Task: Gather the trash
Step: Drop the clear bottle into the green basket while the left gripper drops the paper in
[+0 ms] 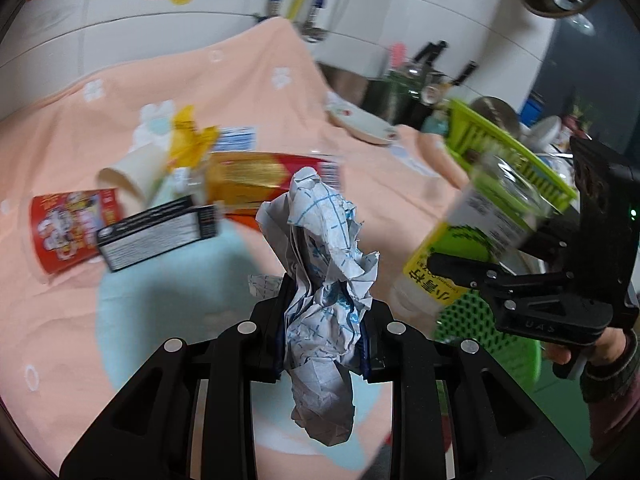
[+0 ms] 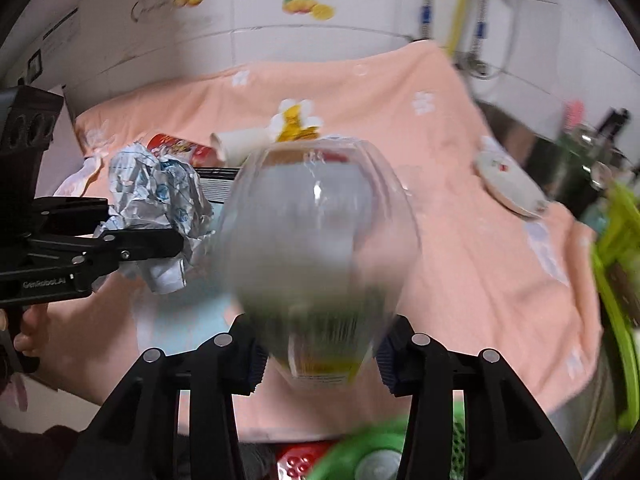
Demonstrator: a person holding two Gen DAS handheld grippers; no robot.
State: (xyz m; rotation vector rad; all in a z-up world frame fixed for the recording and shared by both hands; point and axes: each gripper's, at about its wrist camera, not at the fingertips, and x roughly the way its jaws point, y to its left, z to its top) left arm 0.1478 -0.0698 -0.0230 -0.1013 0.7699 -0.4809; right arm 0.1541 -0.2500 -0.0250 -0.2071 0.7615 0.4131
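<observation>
My left gripper (image 1: 325,340) is shut on a crumpled ball of white paper with blue print (image 1: 324,280) and holds it above the peach cloth; the paper also shows in the right wrist view (image 2: 156,208). My right gripper (image 2: 318,354) is shut on a clear plastic bottle with a yellow-green label (image 2: 320,248), blurred by motion; it shows in the left wrist view (image 1: 460,240) at the right, above a green mesh bin (image 1: 476,320). More trash lies on the cloth: a red snack cup (image 1: 68,232), a black box (image 1: 160,232), a white paper cup (image 1: 132,172), yellow wrappers (image 1: 192,144).
The table carries a peach cloth with white flowers (image 1: 248,92). A white plate (image 1: 364,122) lies at its far right edge. A green slatted basket (image 1: 504,152) and kitchen items stand to the right. The green bin's rim (image 2: 360,456) shows below my right gripper.
</observation>
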